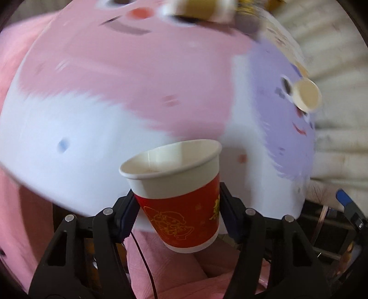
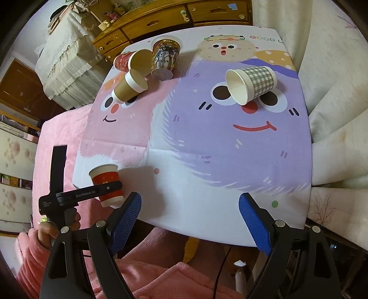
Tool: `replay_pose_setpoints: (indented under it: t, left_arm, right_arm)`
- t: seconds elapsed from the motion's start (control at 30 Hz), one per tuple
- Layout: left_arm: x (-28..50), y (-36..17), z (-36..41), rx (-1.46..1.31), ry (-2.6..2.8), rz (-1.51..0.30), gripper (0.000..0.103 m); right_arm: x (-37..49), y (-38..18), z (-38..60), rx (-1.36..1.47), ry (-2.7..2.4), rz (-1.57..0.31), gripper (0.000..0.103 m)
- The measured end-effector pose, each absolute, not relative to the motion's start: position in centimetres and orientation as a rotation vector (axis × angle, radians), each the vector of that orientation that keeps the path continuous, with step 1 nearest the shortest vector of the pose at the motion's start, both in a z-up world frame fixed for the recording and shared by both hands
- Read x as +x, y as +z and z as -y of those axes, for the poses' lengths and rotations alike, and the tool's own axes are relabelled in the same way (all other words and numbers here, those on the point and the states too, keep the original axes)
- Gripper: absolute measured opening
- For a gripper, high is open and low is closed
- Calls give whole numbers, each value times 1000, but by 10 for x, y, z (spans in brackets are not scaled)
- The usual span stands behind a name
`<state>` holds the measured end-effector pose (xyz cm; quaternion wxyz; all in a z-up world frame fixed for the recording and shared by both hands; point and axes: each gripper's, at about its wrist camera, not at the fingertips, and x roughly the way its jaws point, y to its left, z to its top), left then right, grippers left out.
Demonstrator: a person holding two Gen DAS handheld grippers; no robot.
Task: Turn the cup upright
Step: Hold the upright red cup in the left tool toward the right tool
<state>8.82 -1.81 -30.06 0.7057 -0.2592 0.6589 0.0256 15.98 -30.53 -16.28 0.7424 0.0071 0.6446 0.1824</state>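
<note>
My left gripper (image 1: 178,202) is shut on a red and white paper cup (image 1: 177,197). The cup is held mouth up, tilted slightly, in the air near the table's near-left corner. In the right wrist view the same cup (image 2: 107,184) sits in the left gripper (image 2: 108,187) just above the table edge. My right gripper (image 2: 191,220) is open and empty over the table's near edge, to the right of the cup.
The table has a pink and purple cartoon cloth (image 2: 207,138). A checked cup (image 2: 251,84) lies on its side at the back right. A brown cup (image 2: 130,86), a red cup (image 2: 132,61) and a dark patterned cup (image 2: 164,57) lie at the back left. Wooden drawers (image 2: 184,16) stand behind.
</note>
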Motion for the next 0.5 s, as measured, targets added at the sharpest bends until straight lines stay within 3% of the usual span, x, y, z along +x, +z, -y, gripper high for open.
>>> replay_pose_setpoints:
  t: [0.27,0.5]
  left_arm:
    - [158,-290,104,-235,-145,-1545,61]
    - [185,-298,135,-114,-231,-1572,62]
  right_arm:
    - [159,-172,328,111,351,-1433,88]
    - [162,-183,341,192,290,-1453,88]
